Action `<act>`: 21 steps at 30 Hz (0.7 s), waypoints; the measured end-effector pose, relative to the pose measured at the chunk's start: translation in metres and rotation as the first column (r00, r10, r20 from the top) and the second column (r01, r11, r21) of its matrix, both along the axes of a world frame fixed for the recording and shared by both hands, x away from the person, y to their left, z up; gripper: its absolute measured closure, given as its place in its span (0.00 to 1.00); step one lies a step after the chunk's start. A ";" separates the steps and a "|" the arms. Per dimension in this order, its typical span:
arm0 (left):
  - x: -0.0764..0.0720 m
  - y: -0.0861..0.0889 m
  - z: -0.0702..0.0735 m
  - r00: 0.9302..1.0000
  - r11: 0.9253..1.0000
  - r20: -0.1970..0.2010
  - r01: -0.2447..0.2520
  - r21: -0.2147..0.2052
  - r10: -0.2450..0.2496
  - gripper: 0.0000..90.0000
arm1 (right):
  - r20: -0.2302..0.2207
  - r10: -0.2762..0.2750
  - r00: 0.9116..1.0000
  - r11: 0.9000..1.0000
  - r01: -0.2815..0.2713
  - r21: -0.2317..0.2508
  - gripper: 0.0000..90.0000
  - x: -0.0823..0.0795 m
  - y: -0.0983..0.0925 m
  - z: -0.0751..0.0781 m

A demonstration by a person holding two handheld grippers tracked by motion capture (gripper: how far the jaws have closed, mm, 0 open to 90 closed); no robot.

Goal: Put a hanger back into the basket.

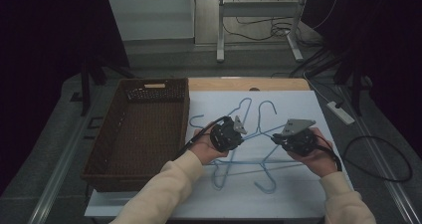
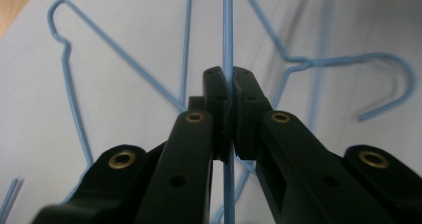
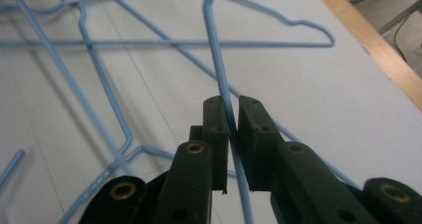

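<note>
Sleeves reach in as the left tool [image 1: 238, 134] clamps one blue hanger's wire [image 2: 228, 45] mid-table and the right tool [image 1: 278, 139], jaws slightly parted, straddles it, apparently untangling; next, likely lift it toward the basket [image 1: 134, 134] at left.

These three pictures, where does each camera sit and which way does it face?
High view: sits above the person's side, looking forward and down on the table, the brown basket and blue wire hangers; forearms, the left gripper and right gripper show.
Left gripper view: rides on that gripper, looking along its black jaws, closed on a hanger wire.
Right gripper view: rides likewise, its jaws around a wire with a small gap showing.
Shared: all show the hangers on the white tabletop.
</note>
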State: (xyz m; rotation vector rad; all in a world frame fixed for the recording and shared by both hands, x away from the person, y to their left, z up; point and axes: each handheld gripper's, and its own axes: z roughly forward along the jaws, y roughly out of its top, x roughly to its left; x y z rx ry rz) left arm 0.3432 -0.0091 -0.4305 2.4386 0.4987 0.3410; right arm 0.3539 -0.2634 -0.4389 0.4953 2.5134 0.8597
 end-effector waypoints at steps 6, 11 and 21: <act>-0.013 0.004 0.014 1.000 0.998 0.018 0.017 -0.064 -0.016 0.97 | 0.059 -0.038 0.998 0.995 0.032 0.099 0.82 -0.011 -0.004 0.010; -0.022 0.011 0.024 0.999 0.993 0.037 0.016 -0.115 -0.012 0.97 | 0.128 -0.147 0.981 0.970 0.118 0.211 0.53 -0.026 -0.017 0.020; -0.028 0.032 0.039 0.998 0.978 0.043 -0.041 -0.205 0.050 0.97 | 0.061 -0.229 0.972 0.908 0.191 0.372 0.38 -0.043 -0.037 0.018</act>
